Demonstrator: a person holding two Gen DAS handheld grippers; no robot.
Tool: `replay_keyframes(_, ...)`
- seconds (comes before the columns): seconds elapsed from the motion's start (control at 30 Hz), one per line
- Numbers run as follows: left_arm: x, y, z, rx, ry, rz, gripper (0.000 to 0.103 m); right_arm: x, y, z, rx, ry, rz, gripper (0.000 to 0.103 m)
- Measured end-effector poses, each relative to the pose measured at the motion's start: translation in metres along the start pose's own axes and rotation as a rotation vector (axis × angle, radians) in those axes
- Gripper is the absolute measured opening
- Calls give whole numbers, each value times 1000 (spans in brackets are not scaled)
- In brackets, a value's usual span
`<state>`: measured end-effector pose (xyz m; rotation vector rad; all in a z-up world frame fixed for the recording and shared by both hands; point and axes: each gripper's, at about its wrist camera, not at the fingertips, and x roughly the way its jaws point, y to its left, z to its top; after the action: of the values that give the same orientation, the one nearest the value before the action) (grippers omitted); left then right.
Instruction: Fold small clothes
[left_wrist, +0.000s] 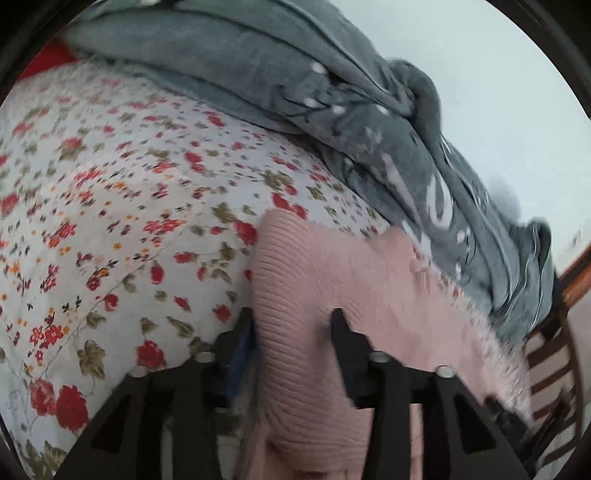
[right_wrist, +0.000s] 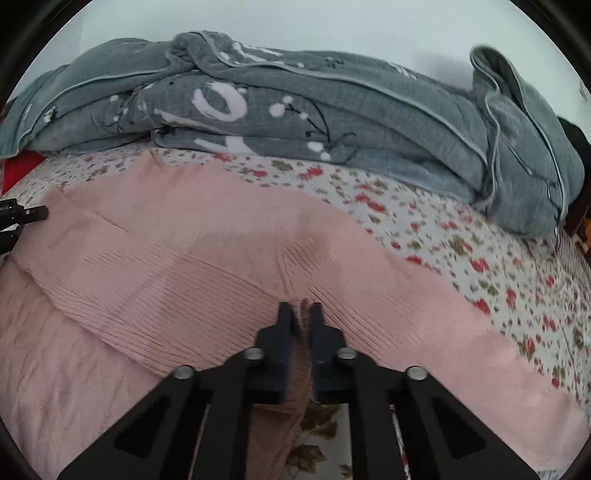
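A pink ribbed knit garment (right_wrist: 221, 266) lies spread across the floral bed sheet (right_wrist: 461, 236). My right gripper (right_wrist: 300, 314) is shut on a pinched fold of the pink garment near its front edge. In the left wrist view my left gripper (left_wrist: 293, 319) has its jaws apart, with a thick fold of the pink garment (left_wrist: 332, 288) bunched between them and hanging down over them. The tip of the left gripper also shows at the left edge of the right wrist view (right_wrist: 33, 213).
A rumpled grey quilt (right_wrist: 332, 122) with white marks is piled along the far side of the bed, also in the left wrist view (left_wrist: 295, 81). A red item (right_wrist: 20, 166) lies at the far left. A wooden chair back (left_wrist: 546, 369) stands beside the bed.
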<state>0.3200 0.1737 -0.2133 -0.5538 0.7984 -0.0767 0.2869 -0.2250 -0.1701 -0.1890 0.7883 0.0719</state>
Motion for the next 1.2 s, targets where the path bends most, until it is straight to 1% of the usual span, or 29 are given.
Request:
replay_keyframes(0.03, -1, -3, 0, 12, -13, 11, 42, -3, 0, 2, 0, -17, 10, 4)
replay_keyframes(0.07, -2, -2, 1, 9, -23, 10, 22, -8, -1, 5, 7, -46, 17, 4)
replay_keyframes(0.1, -3, 1, 3, -5, -31, -8, 13, -14, -3, 8, 22, -78, 30, 4)
replay_keyframes(0.13, -5, 8, 5, -42, -38, -47, 13, -19, -4, 10, 34, -103, 46, 4)
replay_keyframes(0.17, -6, 14, 7, -71, -46, -58, 13, -20, -4, 11, 36, -115, 53, 4)
replay_keyframes(0.2, -6, 24, 8, -121, -56, -43, 12, -19, -3, 11, 31, -114, 59, 4)
replay_keyframes(0.23, -5, 30, 9, -150, -54, -33, 12, -14, -2, 11, 25, -94, 65, 4)
replay_keyframes(0.3, -3, 41, 9, -205, -42, -58, 12, 0, 1, 9, 21, -36, 71, 4)
replay_keyframes(0.33, -3, 44, 9, -222, -50, -71, 12, 7, 0, 8, 28, 0, 66, 5)
replay_keyframes(0.37, -3, 44, 8, -220, -51, -71, 12, 9, -1, 7, 37, 15, 68, 6)
replay_keyframes(0.4, -4, 40, 7, -203, -50, -57, 16, 8, -4, 6, 51, 15, 80, 9)
replay_keyframes(0.43, -5, 37, 6, -190, -50, -41, 17, 5, -7, 5, 66, 5, 99, 15)
replay_keyframes(0.47, -6, 34, 5, -177, -53, -31, 19, 2, -10, 4, 79, -8, 107, 19)
replay_keyframes(0.53, -12, 28, 3, -151, -68, -23, 27, -5, -15, 2, 96, -43, 111, 38)
replay_keyframes(0.57, -14, 27, 2, -143, -73, -20, 35, -9, -16, 0, 96, -60, 113, 41)
replay_keyframes(0.6, -16, 25, 1, -134, -75, -23, 48, -11, -14, 0, 89, -68, 110, 42)
replay_keyframes(0.63, -17, 24, 0, -123, -79, -40, 52, -11, -11, -1, 73, -63, 97, 42)
replay_keyframes(0.67, -18, 22, -1, -113, -84, -46, 55, -7, -6, -2, 49, -38, 74, 42)
replay_keyframes(0.73, -19, 18, -4, -88, -93, -25, 57, 6, 1, -3, 10, 37, 25, 41)
replay_keyframes(0.77, -18, 16, -5, -79, -92, -18, 59, 9, 1, -4, 8, 53, 13, 41)
replay_keyframes(0.8, -16, 14, -5, -69, -88, -9, 59, 8, -1, -4, 18, 48, 16, 42)
replay_keyframes(0.87, -16, 11, -6, -52, -89, 6, 61, 5, -8, -5, 53, 37, 17, 49)
replay_keyframes(0.9, -16, 10, -7, -46, -92, 6, 62, 5, -14, -6, 82, 39, 13, 55)
replay_keyframes(0.93, -16, 10, -7, -45, -92, 7, 62, 4, -19, -7, 107, 40, 19, 56)
replay_keyframes(1.0, -16, 10, -8, -46, -92, 5, 62, 1, -30, -9, 166, 23, 59, 56)
replay_keyframes(1.07, -17, 9, -8, -47, -93, 5, 62, -7, -40, -13, 226, -12, 73, 56)
replay_keyframes(1.13, -17, 8, -8, -45, -98, 10, 62, -21, -47, -17, 263, -58, 54, 56)
replay_keyframes(1.2, -19, 4, -10, -33, -106, 28, 62, -33, -48, -18, 225, -50, 19, 56)
